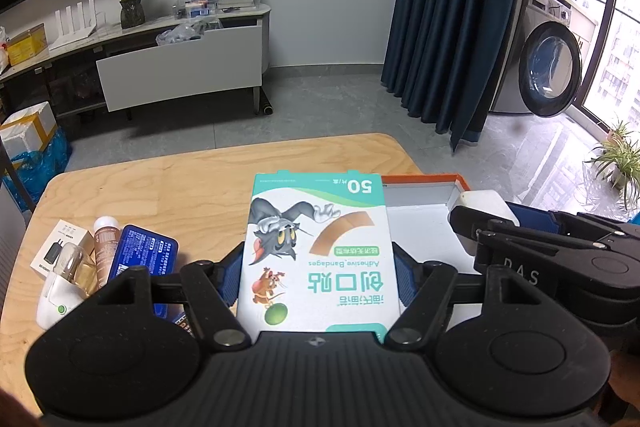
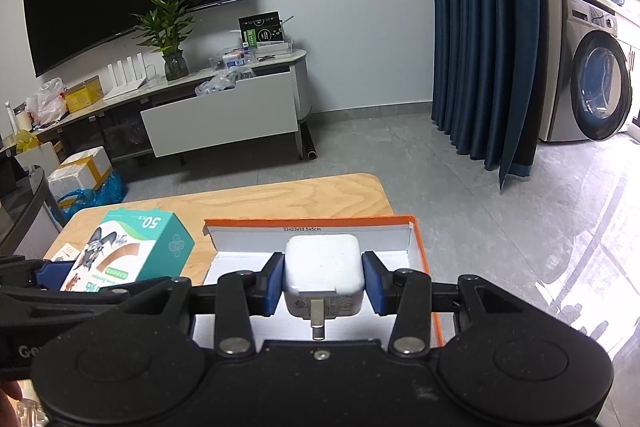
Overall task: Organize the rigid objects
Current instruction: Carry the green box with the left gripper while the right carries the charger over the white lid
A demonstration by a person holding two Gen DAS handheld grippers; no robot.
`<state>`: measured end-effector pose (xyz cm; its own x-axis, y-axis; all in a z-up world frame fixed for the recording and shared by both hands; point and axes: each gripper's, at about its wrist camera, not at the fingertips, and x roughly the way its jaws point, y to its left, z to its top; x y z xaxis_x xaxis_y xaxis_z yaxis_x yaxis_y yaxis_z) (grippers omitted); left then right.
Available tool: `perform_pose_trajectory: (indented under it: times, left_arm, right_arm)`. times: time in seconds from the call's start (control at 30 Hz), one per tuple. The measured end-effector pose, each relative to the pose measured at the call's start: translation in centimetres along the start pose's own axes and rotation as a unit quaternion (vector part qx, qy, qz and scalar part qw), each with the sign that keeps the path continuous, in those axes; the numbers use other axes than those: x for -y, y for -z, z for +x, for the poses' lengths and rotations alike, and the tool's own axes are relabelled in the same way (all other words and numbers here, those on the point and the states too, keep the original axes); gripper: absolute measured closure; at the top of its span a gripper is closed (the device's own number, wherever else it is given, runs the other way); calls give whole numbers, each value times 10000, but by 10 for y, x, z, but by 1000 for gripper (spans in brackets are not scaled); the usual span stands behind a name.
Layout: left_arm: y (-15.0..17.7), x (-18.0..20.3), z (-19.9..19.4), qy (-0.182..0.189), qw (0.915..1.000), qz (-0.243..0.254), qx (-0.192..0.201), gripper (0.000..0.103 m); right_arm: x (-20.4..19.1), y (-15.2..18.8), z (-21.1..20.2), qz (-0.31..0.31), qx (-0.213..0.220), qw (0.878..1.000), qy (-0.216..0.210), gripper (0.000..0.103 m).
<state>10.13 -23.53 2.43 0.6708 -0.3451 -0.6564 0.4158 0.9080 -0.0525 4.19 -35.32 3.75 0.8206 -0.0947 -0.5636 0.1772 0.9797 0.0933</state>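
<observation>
On the bench, at about nine o'clock in the left wrist view, a small pile is sitting: a white carton, a clear bottle, a brown-capped tube and a blue pack, all touching or overlapping. Moving right, the left gripper is pinching a bandage box between its blue fingers, holding it above the bench just beside the orange-rimmed tray. Further right, the right gripper is hovering over the tray with its fingers pressing on both sides of a white charger, its metal prong pointing back toward the camera. The main risk, as I judge it, is the two grippers crowding each other at the tray's left wall: the right one is reaching across at three o'clock of the left one, so lowering both together could knock the box or clip the rim. The charger's smooth rounded sides could also be slipping in the grip if tilted. The pile at the left is standing clear of the tray, so it is not blocking the way in.
</observation>
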Motion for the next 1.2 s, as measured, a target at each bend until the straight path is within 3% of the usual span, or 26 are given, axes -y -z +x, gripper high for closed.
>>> perform_pose_trajectory:
  times: [1.2]
  left_arm:
    - [1,-6,23,-4,9998,98,-188,31]
  right_arm:
    - [1,-4,31,36,-250,9996,106,52]
